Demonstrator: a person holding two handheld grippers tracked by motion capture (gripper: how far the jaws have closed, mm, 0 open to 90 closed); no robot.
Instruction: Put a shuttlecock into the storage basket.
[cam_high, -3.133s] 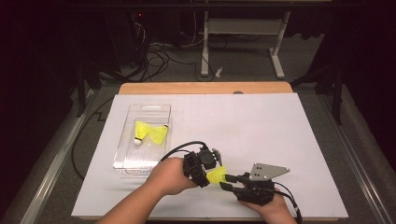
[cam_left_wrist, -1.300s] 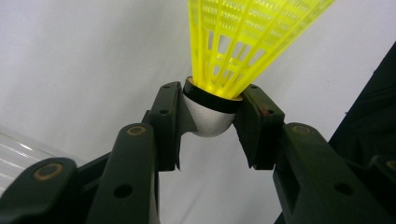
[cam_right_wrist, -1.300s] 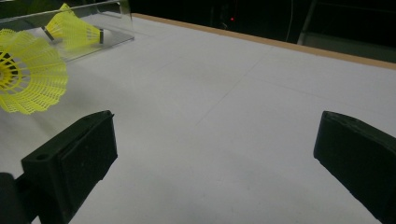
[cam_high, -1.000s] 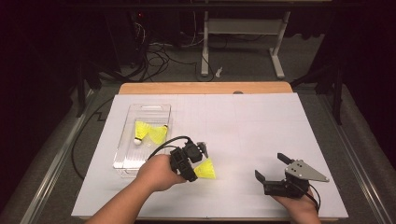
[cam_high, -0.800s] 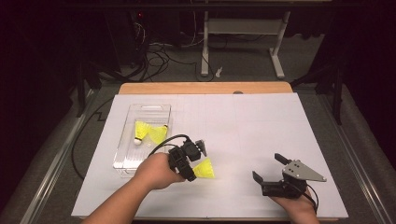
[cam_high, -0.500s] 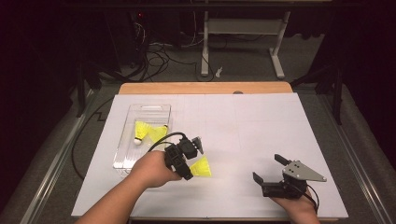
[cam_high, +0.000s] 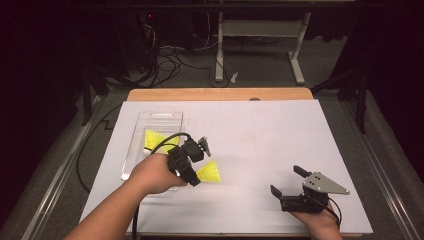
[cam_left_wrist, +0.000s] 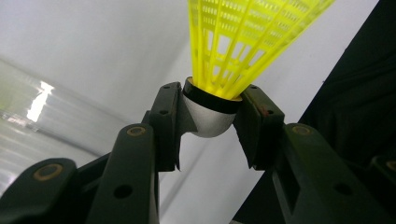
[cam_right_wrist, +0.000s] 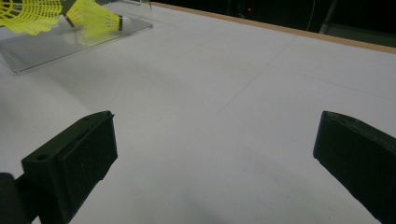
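My left gripper (cam_high: 198, 169) is shut on a yellow shuttlecock (cam_high: 211, 172) and holds it just above the white table, right of the clear tray (cam_high: 131, 152). In the left gripper view its two black jaws clamp the white cork head (cam_left_wrist: 208, 122), and the yellow skirt (cam_left_wrist: 243, 37) fans upward. Two more yellow shuttlecocks (cam_high: 152, 140) lie in the tray. Near the table's front right, my right gripper (cam_high: 286, 180) stands open and holds nothing; its jaws stand wide apart over bare table (cam_right_wrist: 215, 158).
The tray with its shuttlecocks (cam_right_wrist: 95, 18) lies at the far left in the right gripper view. A wooden strip (cam_high: 220, 94) borders the table's far edge. Cables and a metal stand sit on the dark floor beyond it.
My left hand has lifted the shuttlecock a little and carried it left, closer to the tray. Three seconds ago the right gripper was at the shuttlecock too; it has since drawn away to the right.
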